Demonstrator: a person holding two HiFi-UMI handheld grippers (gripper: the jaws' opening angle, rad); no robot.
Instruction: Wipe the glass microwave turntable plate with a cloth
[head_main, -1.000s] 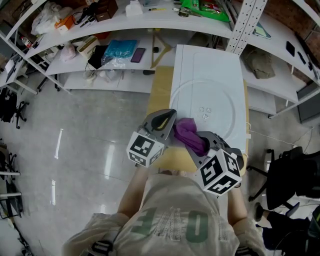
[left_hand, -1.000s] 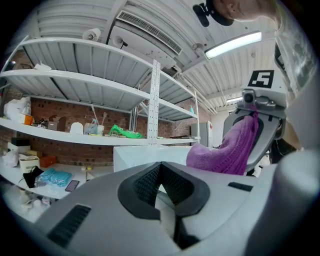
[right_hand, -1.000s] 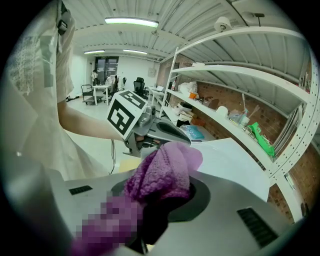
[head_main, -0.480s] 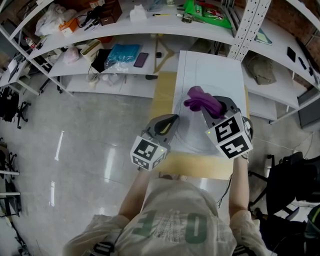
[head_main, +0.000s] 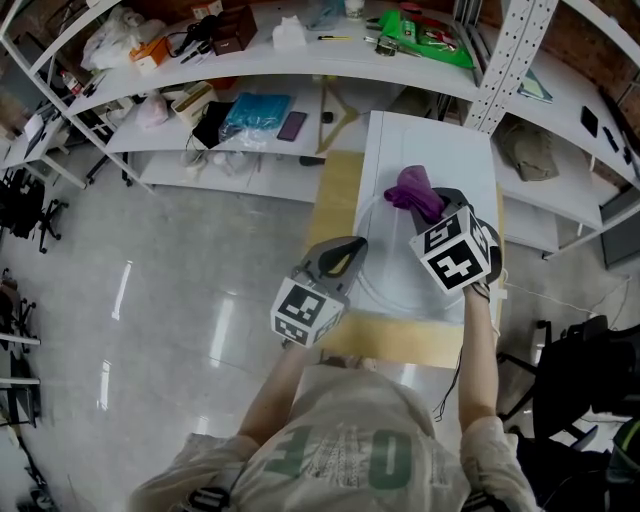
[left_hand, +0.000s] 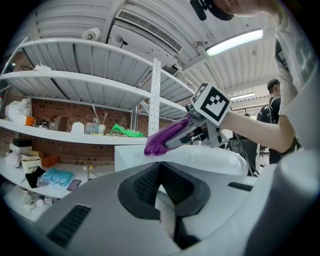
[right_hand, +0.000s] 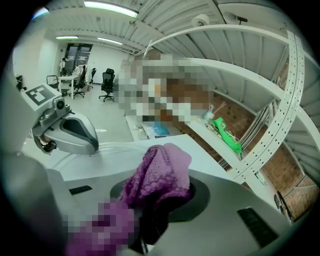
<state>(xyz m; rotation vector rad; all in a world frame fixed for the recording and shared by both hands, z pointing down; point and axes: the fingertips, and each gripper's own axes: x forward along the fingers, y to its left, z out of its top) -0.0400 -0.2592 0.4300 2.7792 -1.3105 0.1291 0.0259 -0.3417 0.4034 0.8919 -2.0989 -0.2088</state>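
Note:
The clear glass turntable plate (head_main: 400, 272) lies on a white top (head_main: 430, 140). My left gripper (head_main: 352, 246) reaches its left rim and looks shut on that rim; in the left gripper view the jaws (left_hand: 161, 172) are closed with the plate (left_hand: 215, 159) just beyond. My right gripper (head_main: 432, 203) is shut on a purple cloth (head_main: 413, 188) over the plate's far side. The right gripper view shows the cloth (right_hand: 160, 170) bunched between its jaws, with the left gripper (right_hand: 95, 146) at the plate's edge (right_hand: 115, 150). The cloth (left_hand: 162, 141) also shows in the left gripper view.
The white top rests on a yellowish table (head_main: 335, 190). White shelves (head_main: 250, 55) with boxes, bags and tools run along the back. A perforated upright post (head_main: 497, 50) stands at the far right corner. A black chair (head_main: 585, 370) is to my right. Grey floor (head_main: 150, 300) is on the left.
My right gripper has carried the purple cloth from the plate's near edge across to its far side. The left gripper has stayed at the plate's left rim.

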